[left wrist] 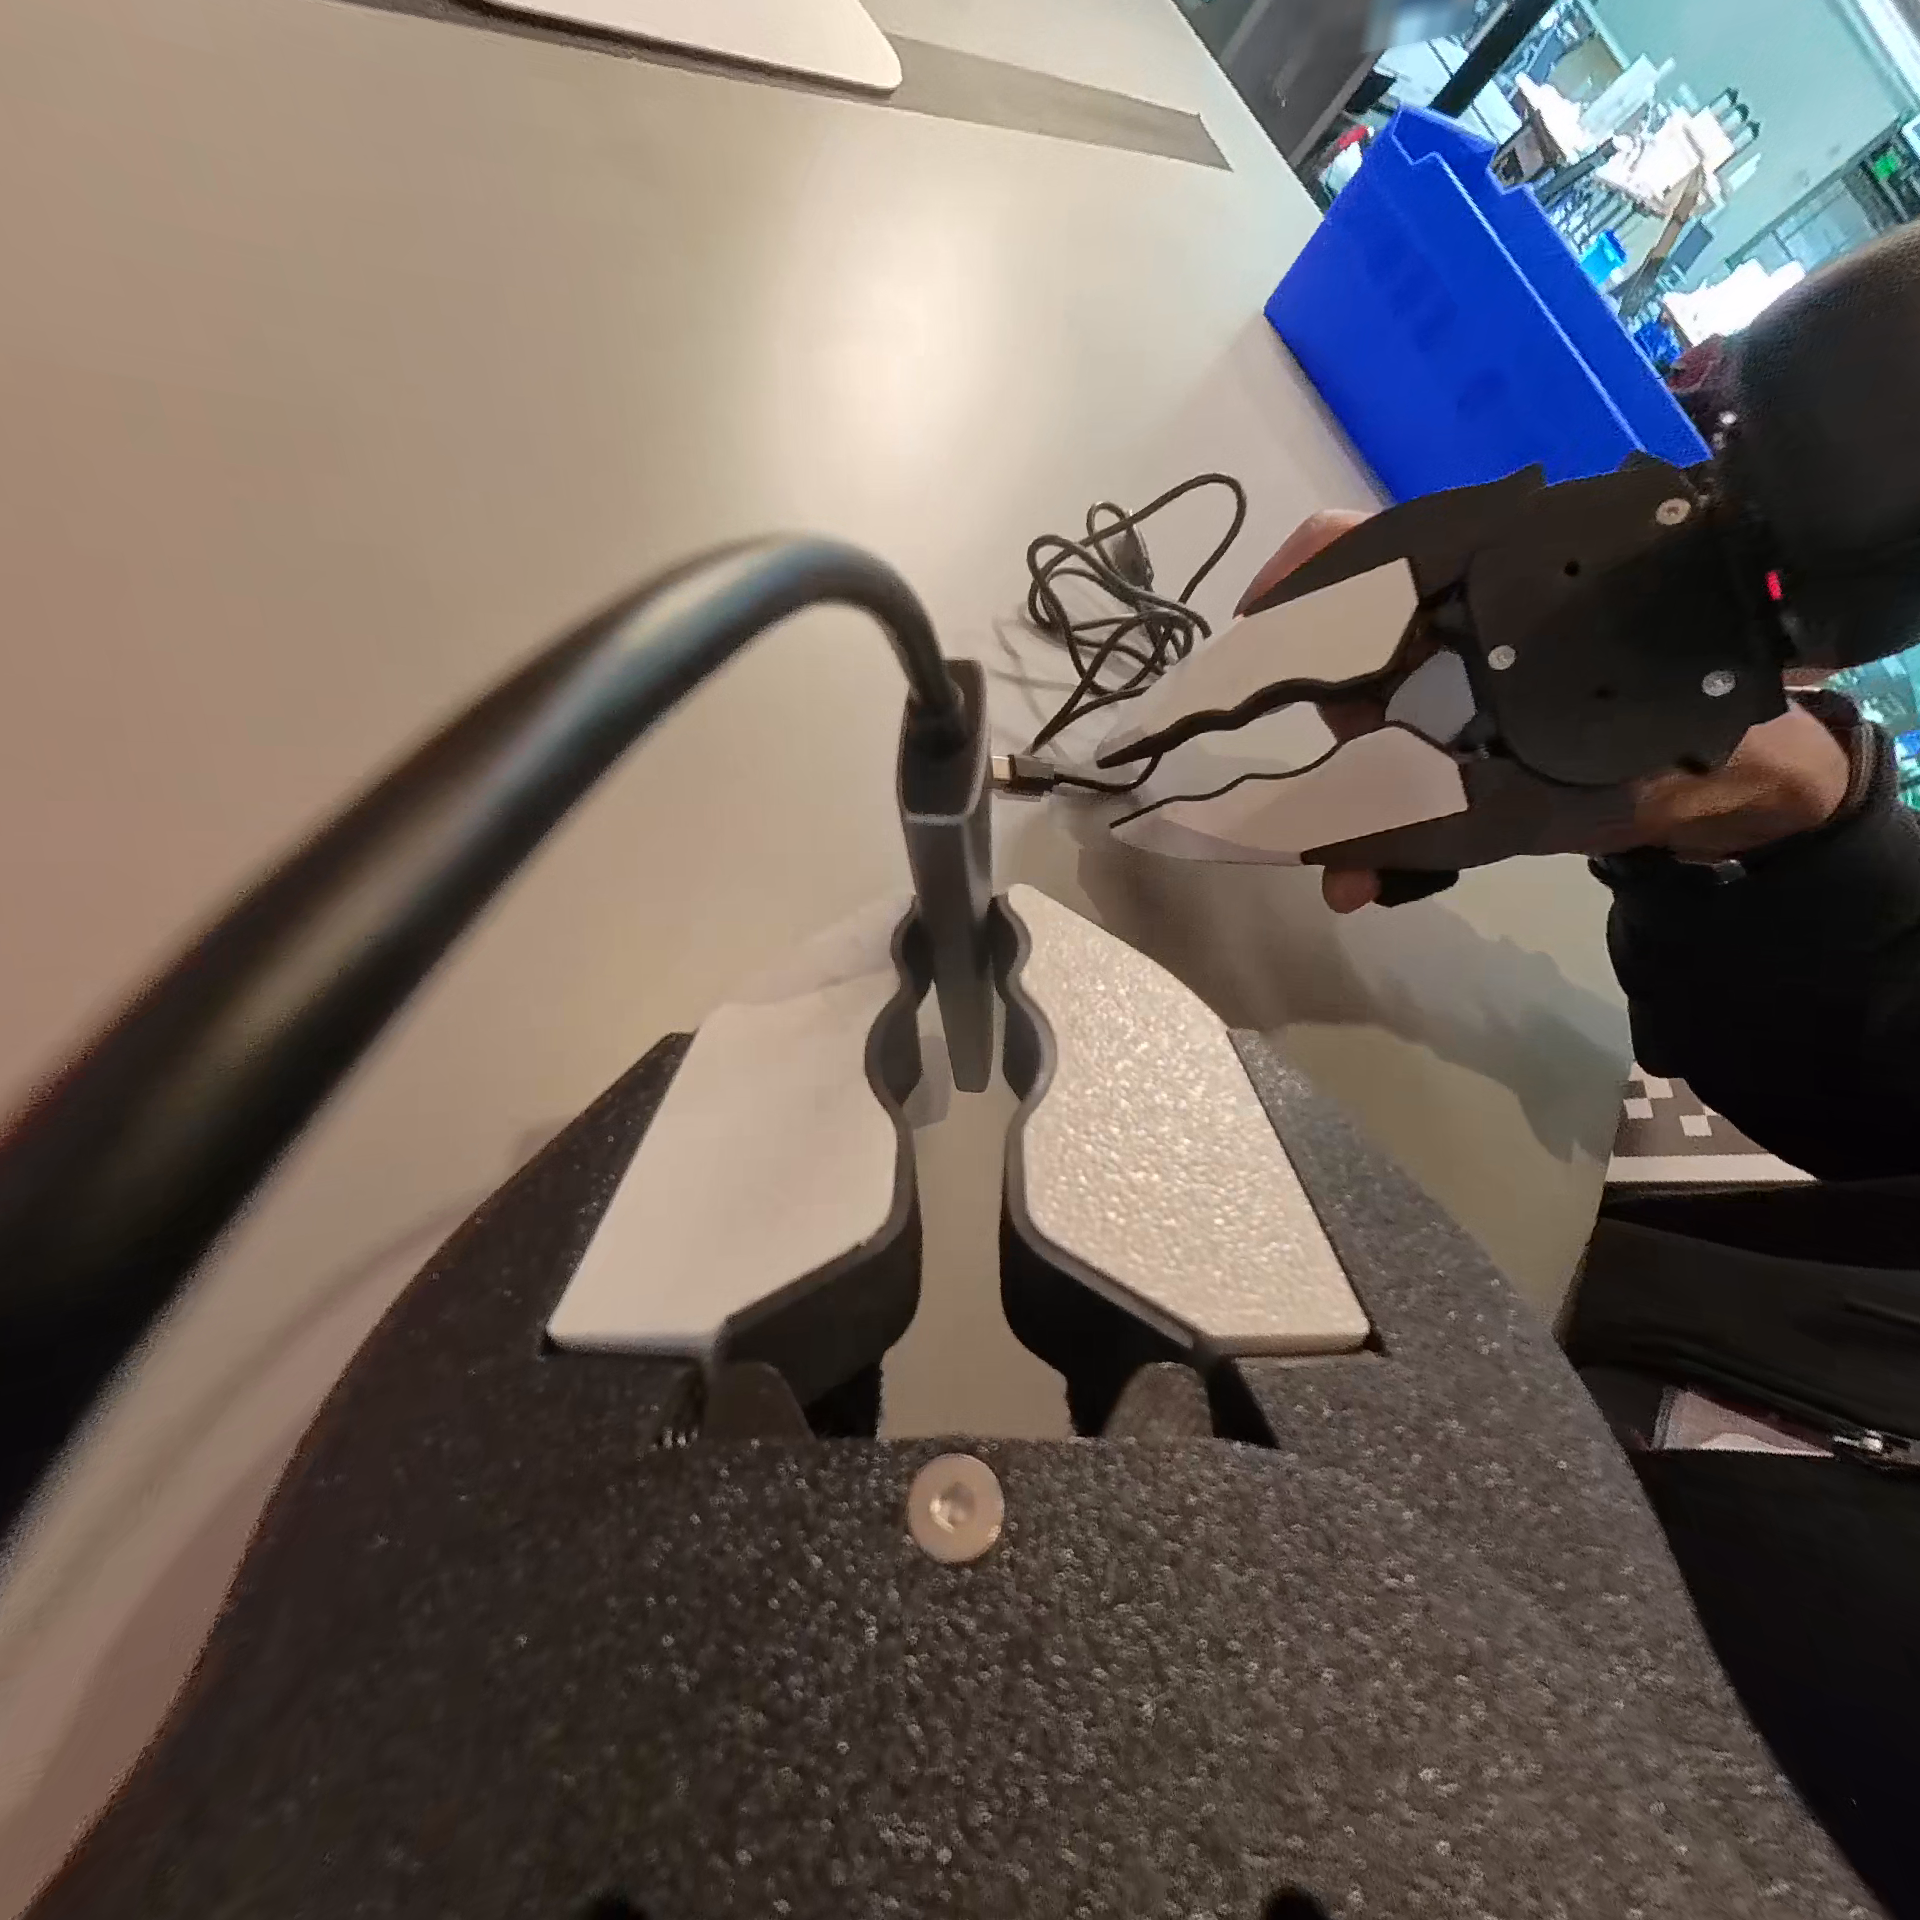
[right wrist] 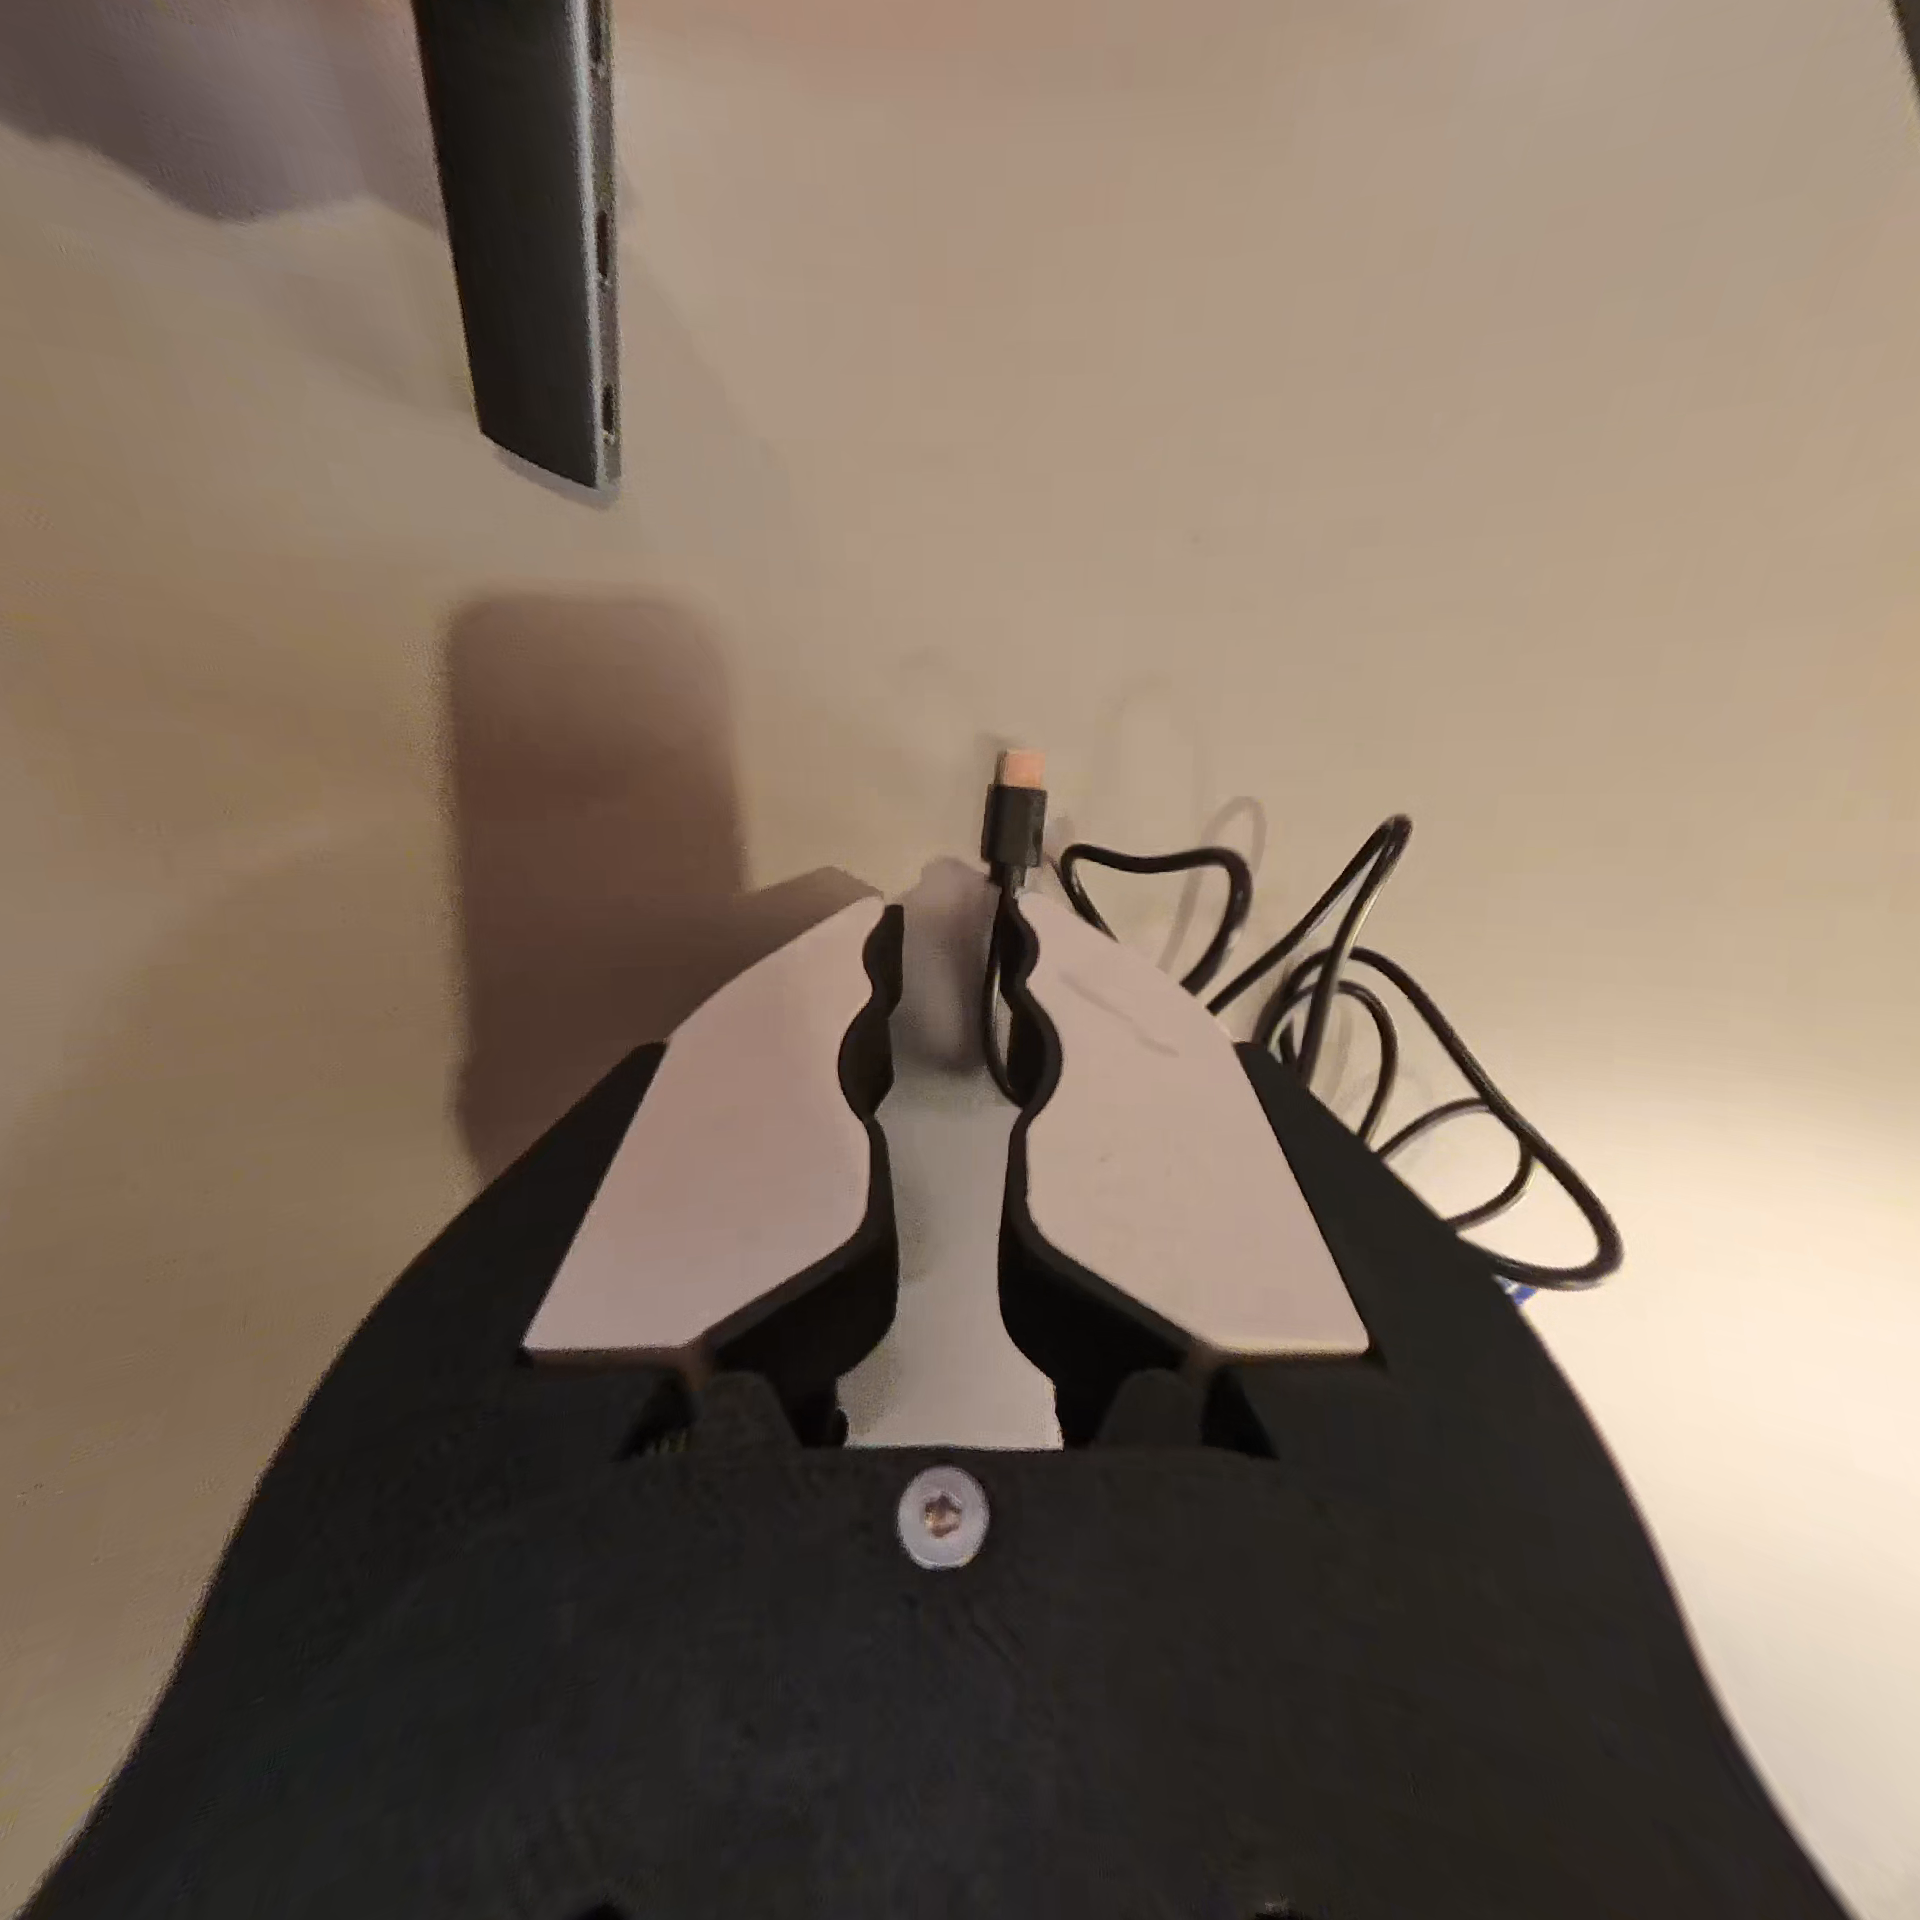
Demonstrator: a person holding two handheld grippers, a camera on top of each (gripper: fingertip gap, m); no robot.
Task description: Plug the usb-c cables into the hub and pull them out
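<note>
Hub (left wrist: 951,831): slim dark-grey bar, on edge, clamped between the left claw's (left wrist: 958,925) tips, thick black lead arching off its far end.
USB-C cable (right wrist: 1351,1039): thin black, loosely coiled; plug (right wrist: 1013,816) unplugged, just beyond the right claw's (right wrist: 956,909) parted tips.

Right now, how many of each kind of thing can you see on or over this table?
Grippers: 2, left gripper and right gripper
Hubs: 1, grey hub
Loose cables: 1, black usb-c cable
Bins: 1, blue bin
Total: 5
</note>
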